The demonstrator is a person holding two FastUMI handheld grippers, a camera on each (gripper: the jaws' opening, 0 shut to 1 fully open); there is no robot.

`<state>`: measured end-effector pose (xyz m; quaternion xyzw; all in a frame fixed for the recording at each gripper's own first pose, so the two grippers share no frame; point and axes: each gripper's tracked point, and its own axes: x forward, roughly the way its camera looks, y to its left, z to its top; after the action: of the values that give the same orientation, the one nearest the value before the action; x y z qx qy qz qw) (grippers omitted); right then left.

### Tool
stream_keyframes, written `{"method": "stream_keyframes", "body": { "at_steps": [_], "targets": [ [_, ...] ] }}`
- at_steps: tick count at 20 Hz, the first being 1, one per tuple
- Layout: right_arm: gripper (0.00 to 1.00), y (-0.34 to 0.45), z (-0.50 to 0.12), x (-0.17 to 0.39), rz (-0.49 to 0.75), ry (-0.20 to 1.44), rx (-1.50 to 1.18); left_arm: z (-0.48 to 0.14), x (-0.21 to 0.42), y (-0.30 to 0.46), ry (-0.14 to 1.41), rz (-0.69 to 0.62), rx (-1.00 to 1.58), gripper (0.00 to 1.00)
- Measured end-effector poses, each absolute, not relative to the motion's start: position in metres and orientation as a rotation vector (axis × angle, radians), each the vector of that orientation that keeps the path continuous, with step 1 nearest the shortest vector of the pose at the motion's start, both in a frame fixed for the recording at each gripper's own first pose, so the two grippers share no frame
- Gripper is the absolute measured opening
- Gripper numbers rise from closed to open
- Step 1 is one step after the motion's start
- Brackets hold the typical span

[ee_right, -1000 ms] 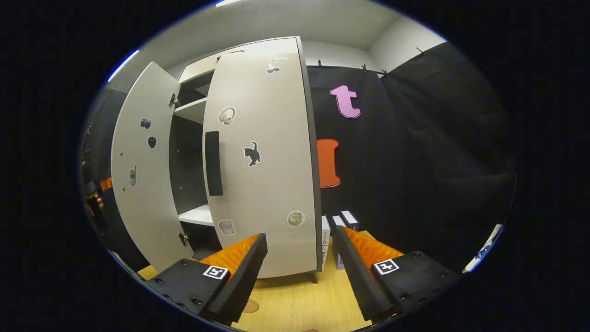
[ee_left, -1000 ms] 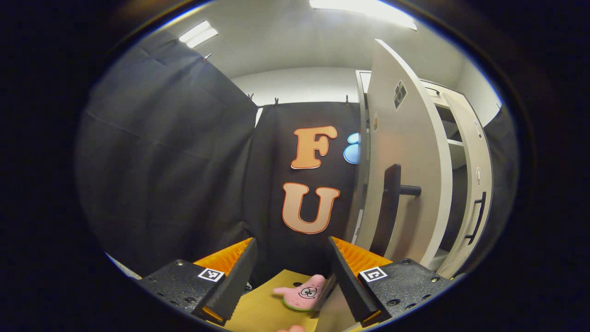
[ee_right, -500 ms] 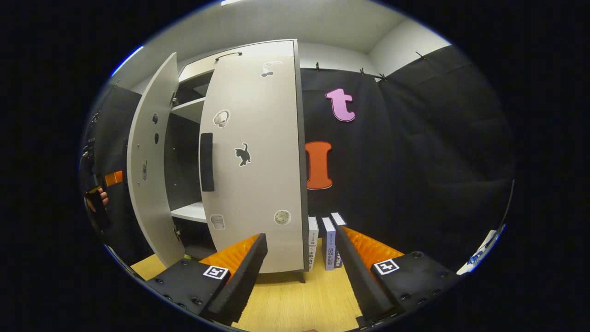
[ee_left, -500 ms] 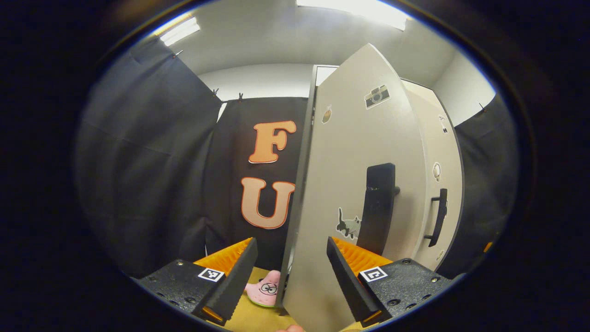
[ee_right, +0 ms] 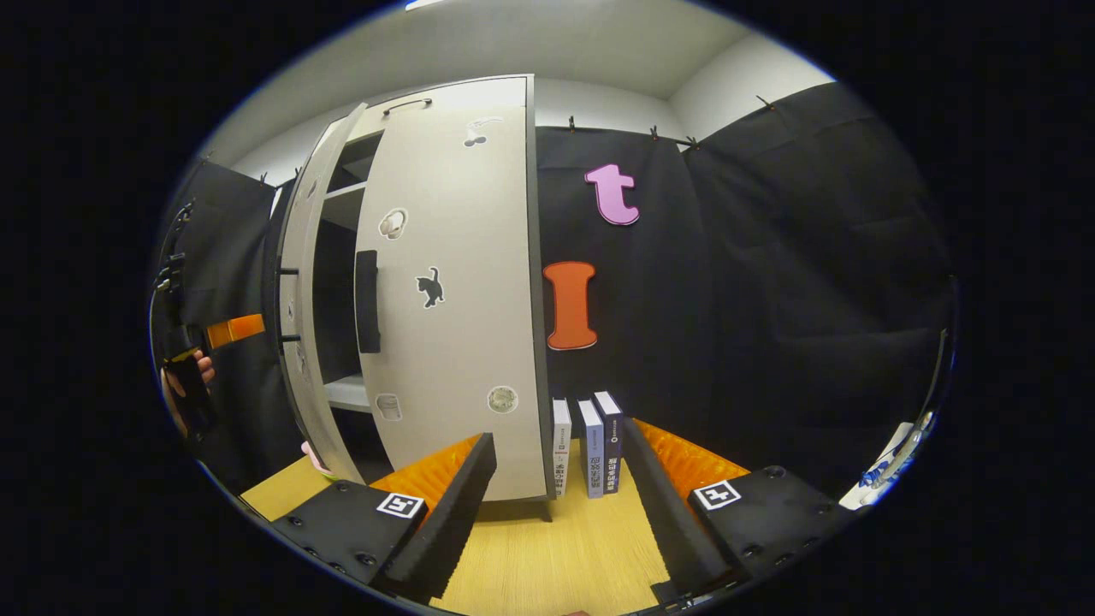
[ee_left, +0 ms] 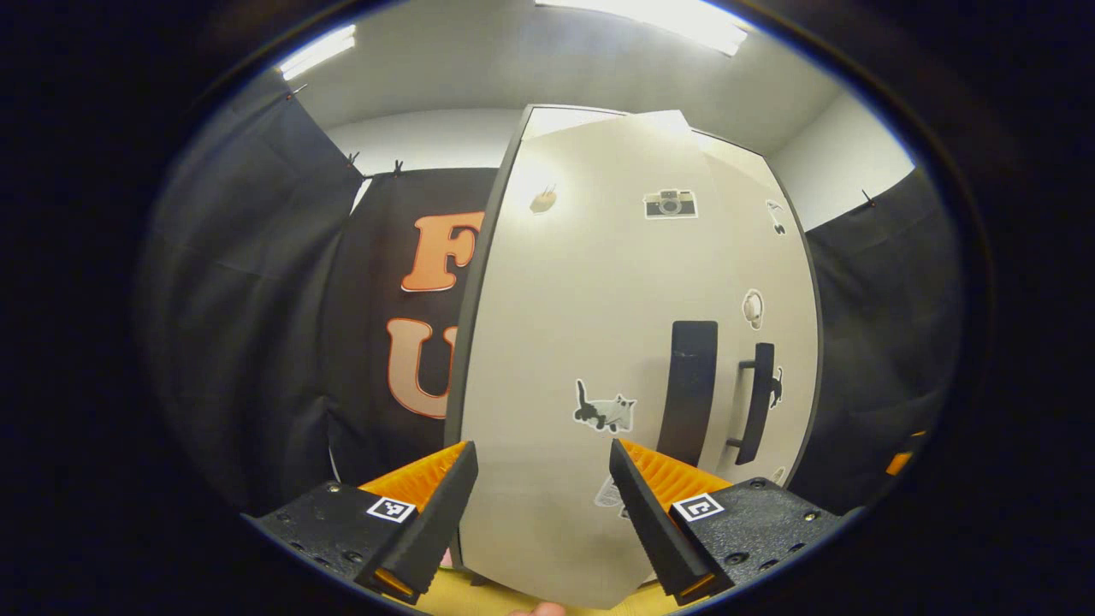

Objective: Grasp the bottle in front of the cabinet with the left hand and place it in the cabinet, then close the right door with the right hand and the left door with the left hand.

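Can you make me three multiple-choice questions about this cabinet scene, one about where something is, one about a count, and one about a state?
1. Where do the books stand?
A. On the floor beside the cabinet's right side
B. On top of the cabinet
C. In the left gripper

2. How many books stand there?
A. One
B. Three
C. Five

3. How is the left door?
A. Taken off
B. Flush shut
C. Ajar, with a gap beside the right door

Answers:
1. A: in the right gripper view they stand upright on the wooden floor next to the cabinet.
2. B: three spines stand side by side.
3. C: a shelf and dark interior show through the gap between the doors.
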<state>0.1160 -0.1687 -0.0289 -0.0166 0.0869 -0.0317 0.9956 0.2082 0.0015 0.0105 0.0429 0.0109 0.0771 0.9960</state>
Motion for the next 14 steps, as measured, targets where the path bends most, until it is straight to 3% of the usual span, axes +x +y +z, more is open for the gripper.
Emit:
{"method": "stream_keyframes", "body": {
  "at_steps": [14],
  "targets": [
    [0.98,-0.192,-0.025,0.109,-0.116,0.171,-0.024,0.0,0.233,-0.025,0.044,0.101,0.1,0.91]
  ]
}}
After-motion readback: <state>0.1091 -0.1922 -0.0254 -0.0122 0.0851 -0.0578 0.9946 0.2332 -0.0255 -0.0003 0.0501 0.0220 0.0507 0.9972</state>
